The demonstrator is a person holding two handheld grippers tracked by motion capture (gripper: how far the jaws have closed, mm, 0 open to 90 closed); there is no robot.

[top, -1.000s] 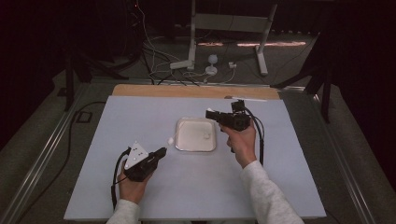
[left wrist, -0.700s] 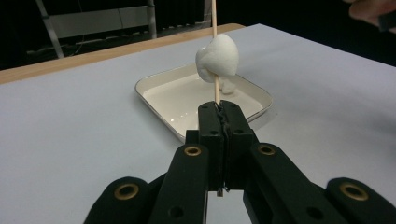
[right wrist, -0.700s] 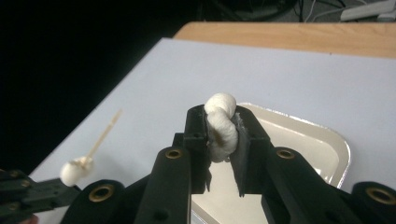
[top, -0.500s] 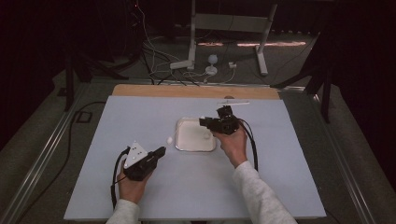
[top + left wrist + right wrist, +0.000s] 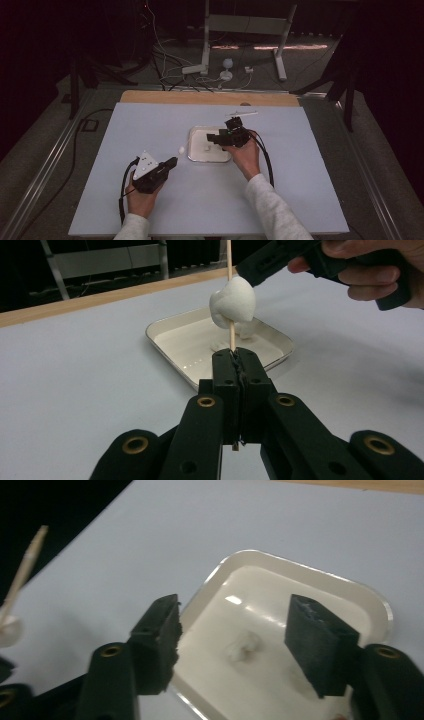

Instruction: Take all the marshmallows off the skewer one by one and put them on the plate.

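On the white tray [image 5: 320,587], a marshmallow [image 5: 243,646] lies between the right gripper [image 5: 235,647]'s parted jaws.

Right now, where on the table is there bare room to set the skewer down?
Bare mat lies left of the tray, and again right of the right gripper out to the edge. It is crowded between the tray and the left gripper, where the skewered marshmallow stands.

tray [image 5: 192,150] mid-table | marshmallow [image 5: 206,148] in tray | skewered marshmallow [image 5: 181,149] just left of tray
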